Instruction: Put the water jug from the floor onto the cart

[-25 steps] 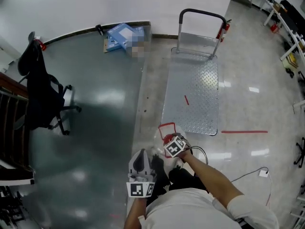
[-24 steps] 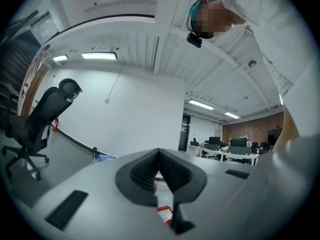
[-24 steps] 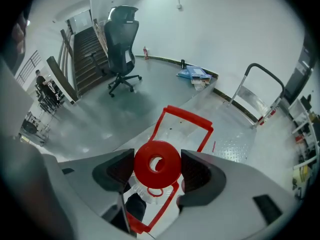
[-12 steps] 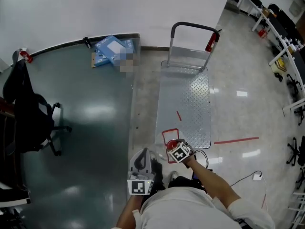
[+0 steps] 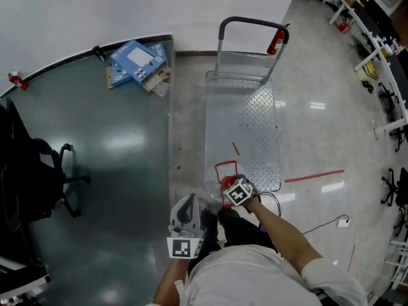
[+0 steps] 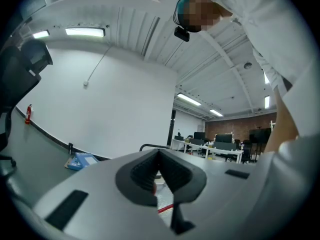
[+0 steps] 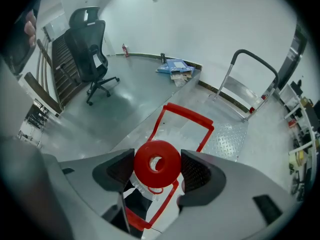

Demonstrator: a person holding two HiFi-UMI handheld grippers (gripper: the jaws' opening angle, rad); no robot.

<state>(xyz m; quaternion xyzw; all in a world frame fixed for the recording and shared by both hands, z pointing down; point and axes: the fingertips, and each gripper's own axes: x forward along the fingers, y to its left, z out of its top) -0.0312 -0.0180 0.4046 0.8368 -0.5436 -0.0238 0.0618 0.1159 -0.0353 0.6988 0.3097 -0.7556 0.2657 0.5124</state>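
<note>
The water jug is clear plastic with a red cap [image 7: 157, 164] and a red folding handle [image 7: 182, 120]. My right gripper [image 7: 157, 166] is shut on the jug's neck, the cap held between its two pads. In the head view the right gripper [image 5: 234, 190] holds the jug at the near end of the steel cart [image 5: 245, 116], and the jug's red handle [image 5: 224, 169] lies over that edge. The left gripper [image 5: 187, 210] stays beside my body, tilted upward. Its jaws [image 6: 159, 156] are shut with nothing between them.
The cart's push bar [image 5: 250, 23] stands at its far end, with a fire extinguisher [image 5: 276, 41] beside it. Blue boxes [image 5: 134, 58] lie by the wall, an office chair [image 5: 35, 171] stands left. A red tape line [image 5: 313, 175] and a cable with white plug [image 5: 344, 222] lie on the right.
I have stepped closer to the cart. The right gripper with the jug now sits at the cart's near edge instead of short of it. The left gripper kept its place.
</note>
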